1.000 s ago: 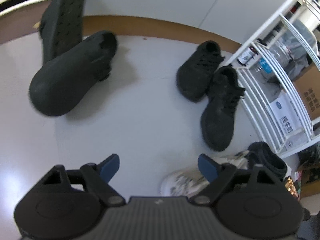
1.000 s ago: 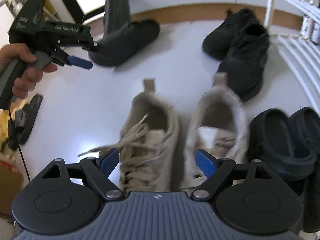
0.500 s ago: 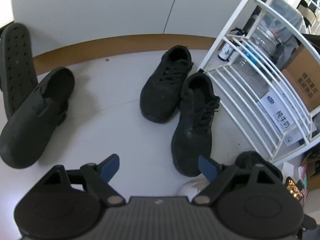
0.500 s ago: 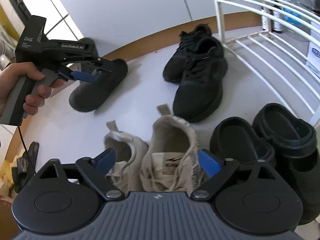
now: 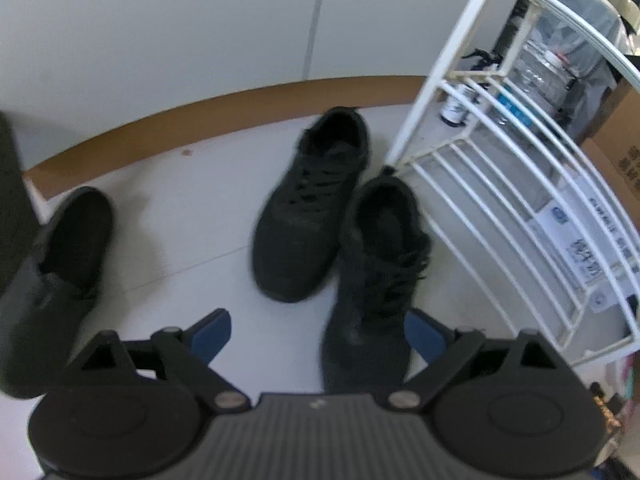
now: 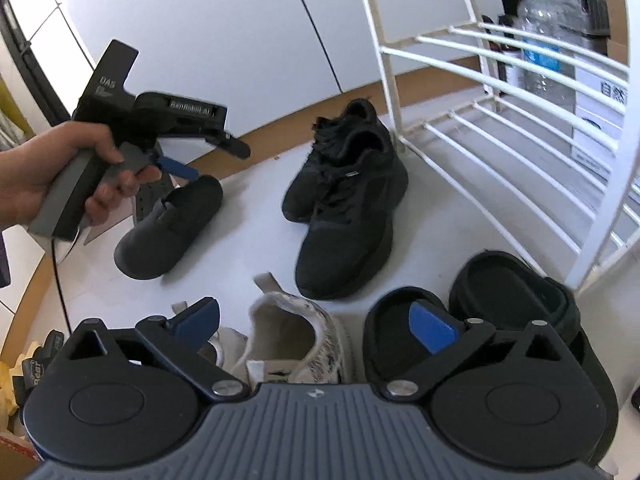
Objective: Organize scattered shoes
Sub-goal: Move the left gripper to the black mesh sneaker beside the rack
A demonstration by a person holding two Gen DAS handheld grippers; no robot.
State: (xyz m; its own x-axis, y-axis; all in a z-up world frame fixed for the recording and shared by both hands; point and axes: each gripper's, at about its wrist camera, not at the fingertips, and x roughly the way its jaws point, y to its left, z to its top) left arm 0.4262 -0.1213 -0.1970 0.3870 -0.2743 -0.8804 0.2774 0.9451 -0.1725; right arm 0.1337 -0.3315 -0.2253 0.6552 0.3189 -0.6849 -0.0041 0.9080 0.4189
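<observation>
Two black sneakers lie just ahead of the left gripper, one overlapping the other, toes toward the fingers and heels near the leg of the white wire rack. The nearer sneaker's toe sits between the blue pads, closer to the right-hand one, with no pad pressing on it; the jaws are opening, already wide, and hold nothing. A grey clog lies well off beyond the left-hand finger.

From the right wrist view, the right gripper hangs above a pair of beige sneakers, whose heel collar shows between its fingers. A pair of black clogs sits behind and past the right-hand pad. These jaws are opening too, about as wide as they go, and grip nothing. The hand holding the left tool is visible beyond the left-hand finger.

The step in hand looks like squaring up the black sneakers. To do it well, I would centre the nearer shoe between the left pads first, since it now sits off to one side. A grip across the firm midfoot or collar would probably beat one on the soft toe or laces. Lifting it clear of its mate should avoid dragging the other shoe or knocking the rack leg.
</observation>
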